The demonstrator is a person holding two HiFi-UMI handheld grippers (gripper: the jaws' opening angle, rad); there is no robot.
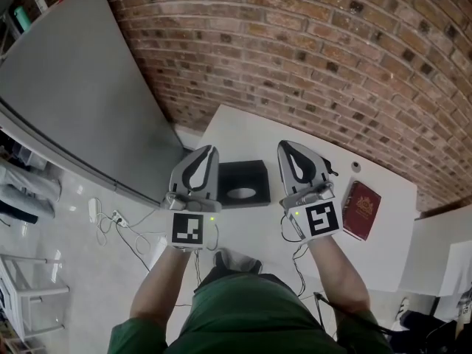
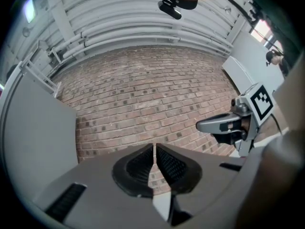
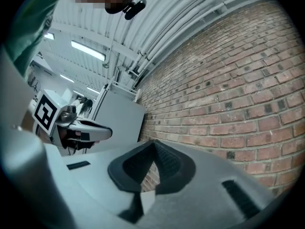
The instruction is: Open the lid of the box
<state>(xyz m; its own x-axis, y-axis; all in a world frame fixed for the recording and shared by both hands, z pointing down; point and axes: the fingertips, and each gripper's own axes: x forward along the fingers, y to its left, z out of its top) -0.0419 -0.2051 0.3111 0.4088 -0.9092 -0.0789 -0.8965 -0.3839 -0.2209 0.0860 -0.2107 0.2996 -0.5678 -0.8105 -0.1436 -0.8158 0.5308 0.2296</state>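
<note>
Black box (image 1: pixel 242 183), oval mark on top, sits on white table (image 1: pixel 240 131) between the 2 grippers. Left gripper (image 1: pixel 212 150) is just left of box, jaws closed, holding nothing. Right gripper (image 1: pixel 285 146) is just right of box, also closed & empty. Red book (image 1: pixel 362 210) lies right of right gripper, small round obj (image 1: pixel 356 167) near it. Brick wall (image 1: pixel 295 43) is ahead of both; grey panel (image 1: pixel 81 87) is left of left gripper.

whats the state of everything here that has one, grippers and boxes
left gripper: shut, empty, held up off the table
right gripper: shut, empty, held up off the table
black box: on the table, lid looks closed, untouched
red box: lying flat on the table, looks closed, untouched
</note>
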